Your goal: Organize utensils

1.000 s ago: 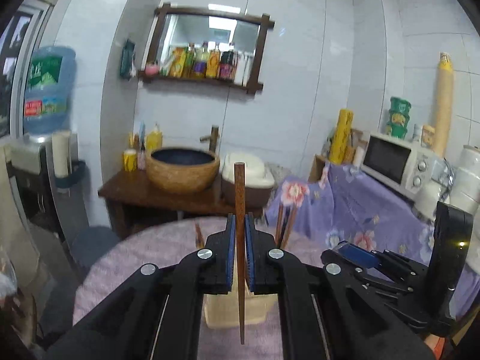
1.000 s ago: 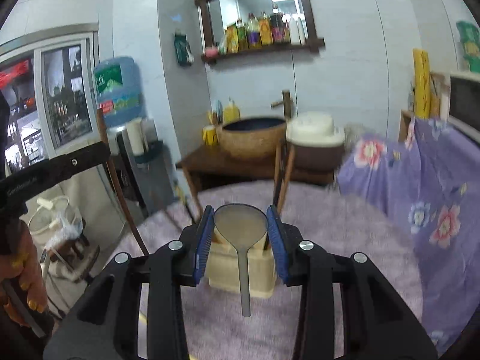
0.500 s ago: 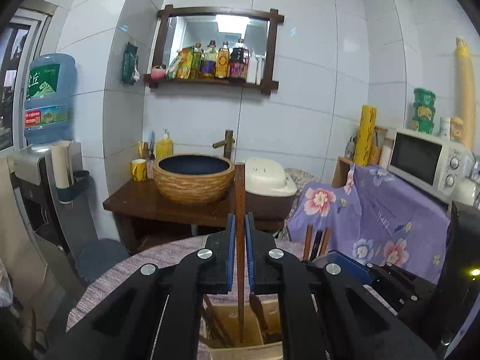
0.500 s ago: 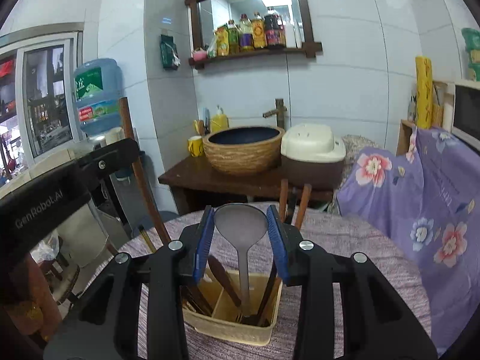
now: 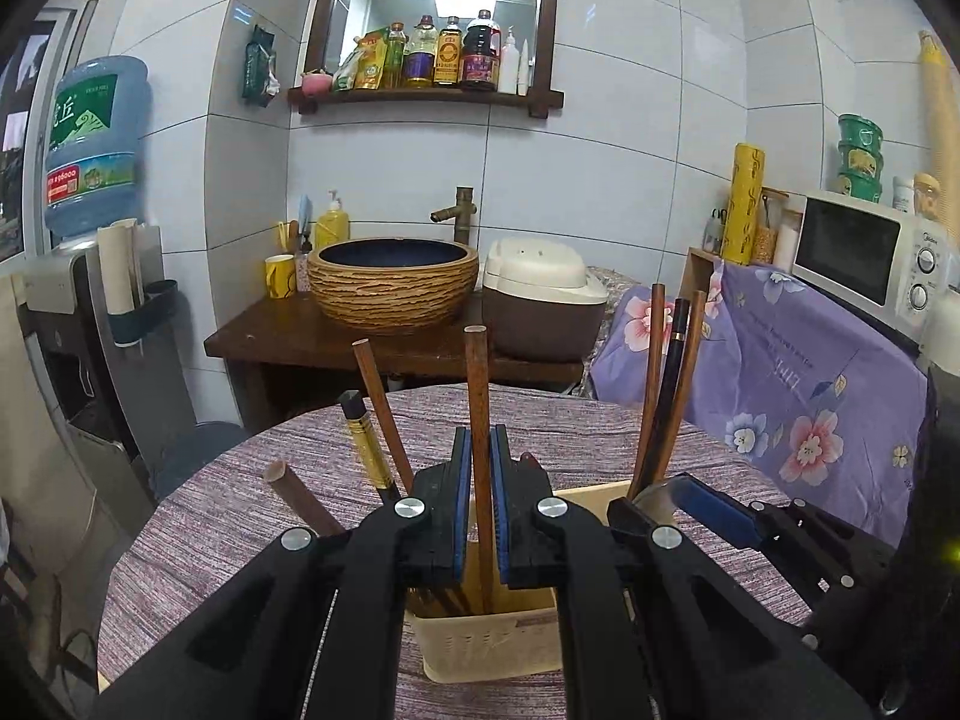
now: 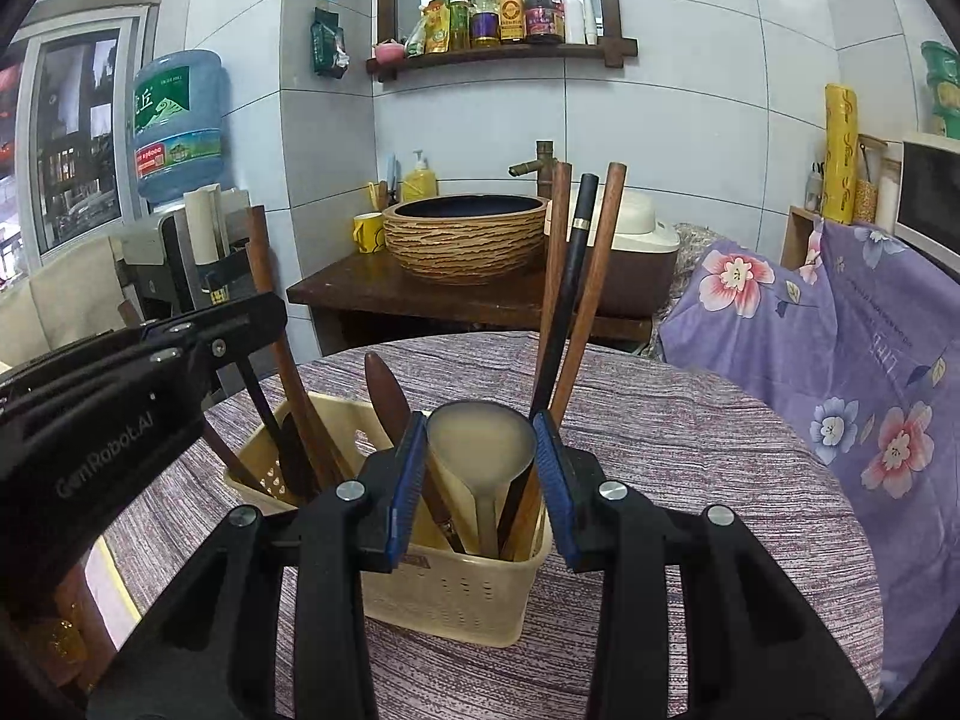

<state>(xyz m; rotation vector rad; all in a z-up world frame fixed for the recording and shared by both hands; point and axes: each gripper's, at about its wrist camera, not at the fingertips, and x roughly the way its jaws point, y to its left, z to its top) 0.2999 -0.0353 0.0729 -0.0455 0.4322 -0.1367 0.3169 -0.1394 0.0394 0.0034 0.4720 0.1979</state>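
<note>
A cream plastic utensil holder (image 6: 456,594) stands on the round table and shows in the left wrist view (image 5: 486,642) too. My left gripper (image 5: 480,450) is shut on a brown wooden chopstick (image 5: 477,396) whose lower end is inside the holder. My right gripper (image 6: 480,438) is shut on a pale metal spoon (image 6: 480,444), bowl up, handle down in the holder. Several chopsticks (image 6: 570,276) and a dark wooden spoon (image 6: 387,390) stand in the holder. The left gripper's body (image 6: 120,396) is at the left of the right wrist view.
The table has a purple woven cloth (image 6: 690,432). Behind it stand a wooden counter with a woven basin (image 5: 393,282), a rice cooker (image 5: 540,294) and a water dispenser (image 5: 96,144). A floral-covered bench with a microwave (image 5: 870,252) is at the right.
Both grippers have come down toward the holder. The chopstick's and the spoon's lower ends have gone from above the holder to inside it.
</note>
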